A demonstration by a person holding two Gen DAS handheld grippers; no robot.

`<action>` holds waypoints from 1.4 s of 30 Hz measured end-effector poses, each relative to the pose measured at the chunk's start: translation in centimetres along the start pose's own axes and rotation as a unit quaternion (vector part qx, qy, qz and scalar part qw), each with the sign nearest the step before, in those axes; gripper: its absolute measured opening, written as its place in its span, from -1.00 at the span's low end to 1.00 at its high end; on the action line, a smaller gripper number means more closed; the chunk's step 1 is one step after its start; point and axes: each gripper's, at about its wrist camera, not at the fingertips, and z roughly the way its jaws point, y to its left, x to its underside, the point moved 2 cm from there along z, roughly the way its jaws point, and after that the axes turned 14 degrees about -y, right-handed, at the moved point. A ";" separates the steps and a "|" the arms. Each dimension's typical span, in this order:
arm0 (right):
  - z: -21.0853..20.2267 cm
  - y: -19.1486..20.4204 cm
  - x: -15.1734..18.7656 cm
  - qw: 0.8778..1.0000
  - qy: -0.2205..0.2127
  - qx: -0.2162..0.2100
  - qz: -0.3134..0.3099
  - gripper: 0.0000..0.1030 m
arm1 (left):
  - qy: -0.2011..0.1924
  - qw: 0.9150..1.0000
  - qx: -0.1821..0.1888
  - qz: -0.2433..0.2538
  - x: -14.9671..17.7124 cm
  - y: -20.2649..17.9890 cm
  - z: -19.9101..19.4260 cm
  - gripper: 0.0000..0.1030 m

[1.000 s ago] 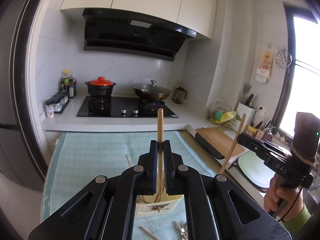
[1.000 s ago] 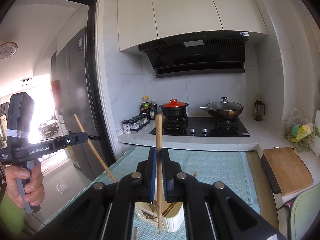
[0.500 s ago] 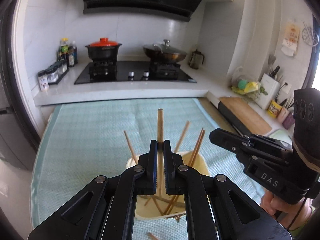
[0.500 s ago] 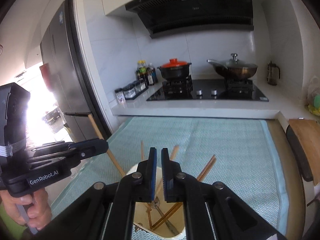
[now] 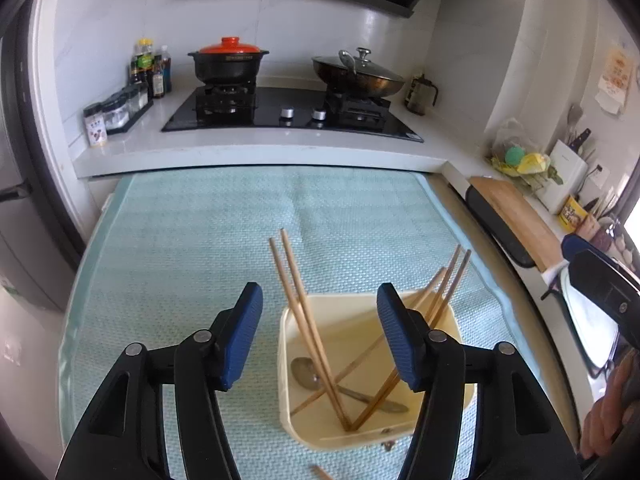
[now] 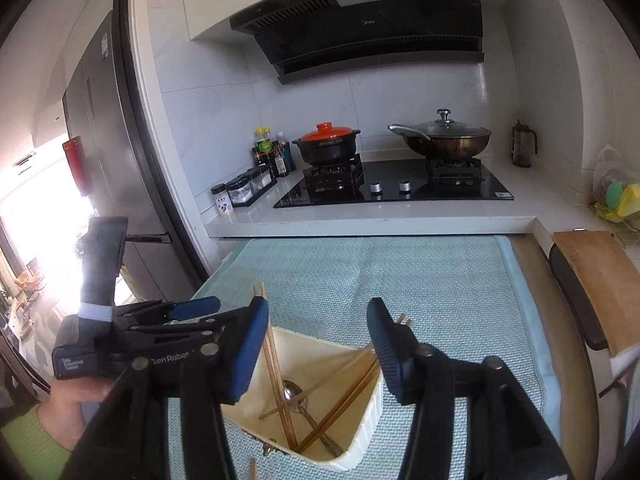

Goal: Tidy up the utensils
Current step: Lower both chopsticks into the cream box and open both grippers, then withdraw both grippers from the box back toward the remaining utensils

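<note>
1. The left gripper (image 5: 320, 336) hangs over the cream plastic bin (image 5: 286, 364) with its blue-padded jaws spread wide and nothing between them

2. The right gripper (image 6: 318, 346) is likewise wide open and empty, poised above the same bin (image 6: 370, 436) from the other side

3. The bin sits on the pale green mat (image 5: 208, 232), near its front edge. In it, wooden chopsticks (image 5: 306, 320) lean out over the rim: one pair tilts up and away to the left, another group (image 5: 448, 280) fans toward the far right corner, and a metal spoon (image 5: 306, 372) lies flat on the bottom

4. The task's remaining piece appears to be a loose chopstick (image 5: 320, 472) lying on the mat just in front of the bin. In the right wrist view the same loose stick (image 6: 252, 470) shows at the bottom edge

5. It lies below and behind both sets of fingertips, toward the person, so either gripper would have to draw back and drop down to reach it

6. Its long axis cannot be read fully, since only a short end shows in each view

7. Which hand is nearer is hard to judge; the stick sits roughly between them, perhaps slightly favouring the left
</note>
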 end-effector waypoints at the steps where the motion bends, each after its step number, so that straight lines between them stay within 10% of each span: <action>1: -1.1 0.2 0.1 1.000 -0.002 0.000 -0.004 0.03 | -0.006 1.000 -0.002 0.007 0.2 0.1 -1.1 0.33; 12: -12.4 0.3 8.0 0.999 0.040 0.010 -0.010 0.03 | 0.026 0.997 -0.026 0.073 10.2 2.6 -14.7 0.69; 23: -17.8 0.1 20.4 0.992 0.114 0.037 0.037 0.02 | 0.067 0.998 -0.002 -0.009 22.8 0.5 -19.2 0.69; 42: -17.4 0.5 25.2 0.982 0.168 0.029 0.076 -0.24 | 0.089 0.994 -0.023 -0.055 25.4 1.8 -18.4 0.69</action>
